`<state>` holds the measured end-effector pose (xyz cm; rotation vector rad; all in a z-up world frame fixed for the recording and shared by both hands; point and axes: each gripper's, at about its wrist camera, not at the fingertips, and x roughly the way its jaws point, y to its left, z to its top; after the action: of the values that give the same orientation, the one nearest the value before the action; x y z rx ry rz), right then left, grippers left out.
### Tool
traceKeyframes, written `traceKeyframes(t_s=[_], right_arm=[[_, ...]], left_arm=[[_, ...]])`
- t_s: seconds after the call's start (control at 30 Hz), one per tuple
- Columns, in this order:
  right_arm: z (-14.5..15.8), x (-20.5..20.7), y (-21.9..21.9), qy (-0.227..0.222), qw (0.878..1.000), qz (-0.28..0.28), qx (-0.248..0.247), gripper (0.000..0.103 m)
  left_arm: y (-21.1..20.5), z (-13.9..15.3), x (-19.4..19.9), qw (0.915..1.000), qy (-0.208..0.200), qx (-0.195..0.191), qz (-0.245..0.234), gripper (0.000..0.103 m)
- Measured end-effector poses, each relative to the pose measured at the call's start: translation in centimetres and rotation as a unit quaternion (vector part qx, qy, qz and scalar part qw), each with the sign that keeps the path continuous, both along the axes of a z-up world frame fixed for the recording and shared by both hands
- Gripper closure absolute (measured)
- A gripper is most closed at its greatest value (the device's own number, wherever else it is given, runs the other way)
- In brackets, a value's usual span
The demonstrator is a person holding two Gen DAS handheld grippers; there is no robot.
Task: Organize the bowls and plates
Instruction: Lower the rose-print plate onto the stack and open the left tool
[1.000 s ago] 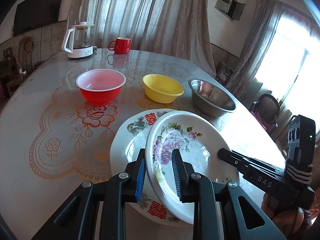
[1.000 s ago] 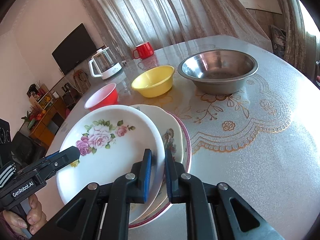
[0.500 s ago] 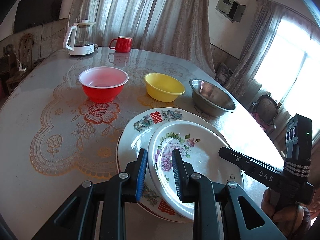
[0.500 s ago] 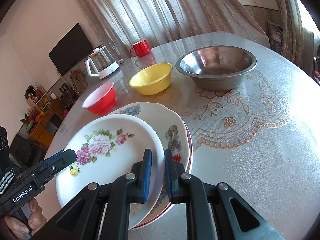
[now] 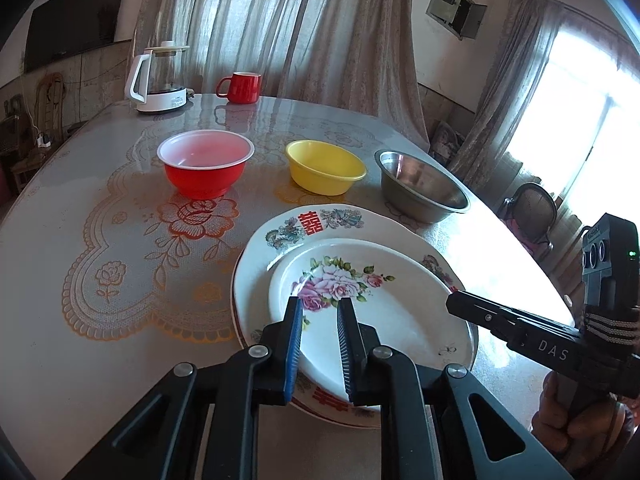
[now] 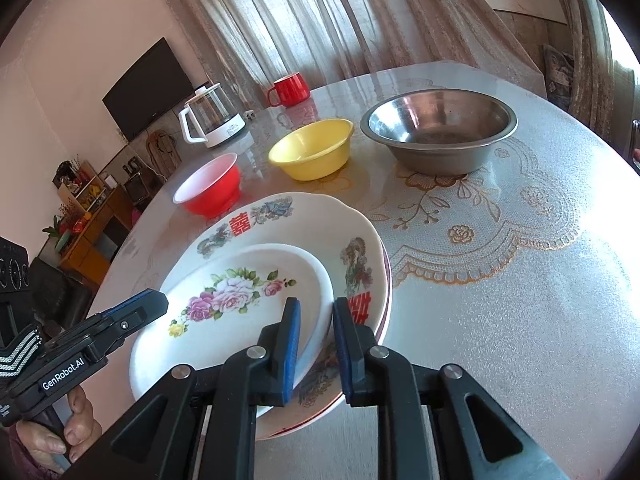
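Observation:
A white plate with pink roses [image 5: 380,304] [image 6: 224,312] lies on a larger white plate with red characters [image 5: 320,220] [image 6: 312,220], stacked on another plate. My left gripper [image 5: 318,344] straddles the rose plate's near rim, jaws a little apart. My right gripper [image 6: 314,344] straddles its opposite rim, jaws also a little apart. Each gripper shows in the other's view, the right one [image 5: 520,328] and the left one [image 6: 120,320]. A red bowl [image 5: 206,168] [image 6: 210,192], a yellow bowl [image 5: 326,166] [image 6: 314,154] and a steel bowl [image 5: 420,190] [image 6: 438,130] stand in a row behind.
A glass kettle [image 5: 160,80] [image 6: 212,122] and a red mug [image 5: 242,88] [image 6: 290,90] stand at the far side of the round table [image 5: 80,240]. A chair [image 5: 534,212] stands off the table's right edge.
The rose plate has come down from tilted to flat on the big plate. Both grippers' jaws have opened slightly around its rim.

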<state>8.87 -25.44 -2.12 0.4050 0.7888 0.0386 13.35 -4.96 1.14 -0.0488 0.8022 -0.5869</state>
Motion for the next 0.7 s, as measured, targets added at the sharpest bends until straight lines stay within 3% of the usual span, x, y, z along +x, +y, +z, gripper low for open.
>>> traceKeyframes(t_s=[0.33, 0.5, 0.7], right_arm=[[0.0, -0.7, 0.7, -0.008, 1.0, 0.009, -0.016, 0.085], [0.0, -0.1, 0.5, -0.01, 1.0, -0.004, -0.026, 0.085], [0.0, -0.2, 0.8, -0.014, 0.999, 0.002, -0.038, 0.084]], left_arm=[[0.6, -0.8, 0.7, 0.9995, 0.011, -0.004, 0.029, 0.083], [-0.7, -1.2, 0.6, 0.9996, 0.003, 0.026, 0.011, 0.081], [-0.7, -1.2, 0.2, 0.9997, 0.001, 0.024, 0.012, 0.081]])
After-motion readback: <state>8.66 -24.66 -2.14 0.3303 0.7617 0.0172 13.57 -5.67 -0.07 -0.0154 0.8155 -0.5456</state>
